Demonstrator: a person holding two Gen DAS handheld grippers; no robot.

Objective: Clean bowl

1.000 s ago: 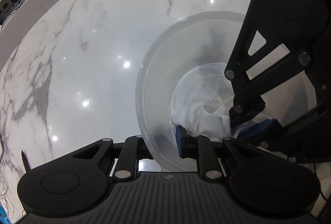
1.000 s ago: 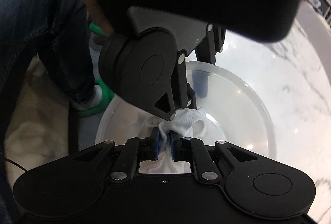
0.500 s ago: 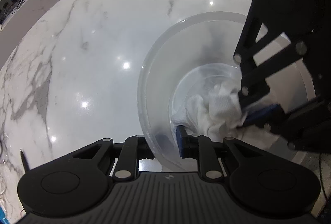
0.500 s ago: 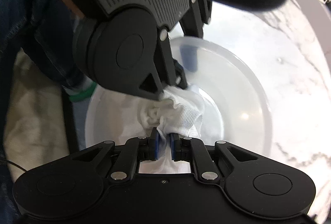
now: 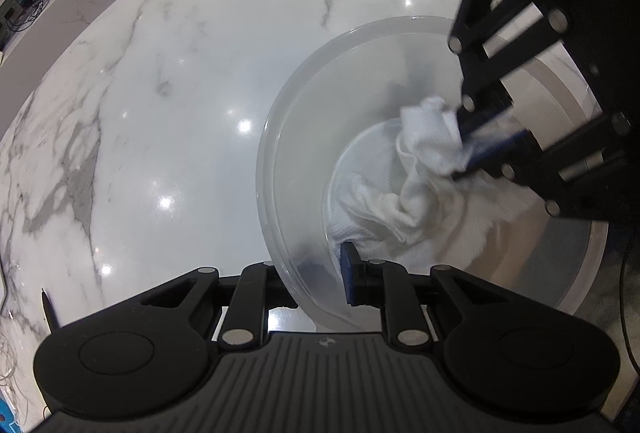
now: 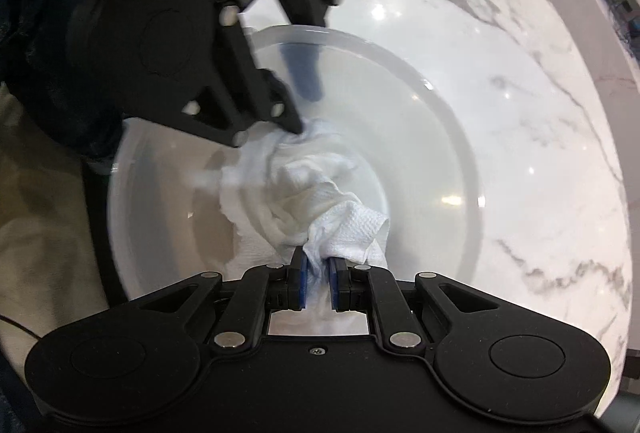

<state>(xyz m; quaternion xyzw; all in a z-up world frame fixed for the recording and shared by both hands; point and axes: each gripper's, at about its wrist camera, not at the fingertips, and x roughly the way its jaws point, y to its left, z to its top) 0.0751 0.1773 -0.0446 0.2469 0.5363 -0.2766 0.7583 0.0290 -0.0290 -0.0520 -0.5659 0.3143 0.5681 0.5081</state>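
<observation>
On the white marble counter (image 5: 168, 81), near its curved edge, sits the translucent bowl (image 5: 288, 161), upright, mouth up; round, so no long axis. White cloth (image 6: 316, 193) lies bunched across the bowl's bottom. Right tool (image 6: 318, 277) points steeply down into the bowl, pads clenched on a fold of the cloth. Left tool (image 5: 320, 279) also points steeply down, straddling the bowl's rim: one blue pad inside the wall, the other finger outside, nipping the wall. Blue-jeaned leg (image 6: 28, 5) shows beyond the bowl.
</observation>
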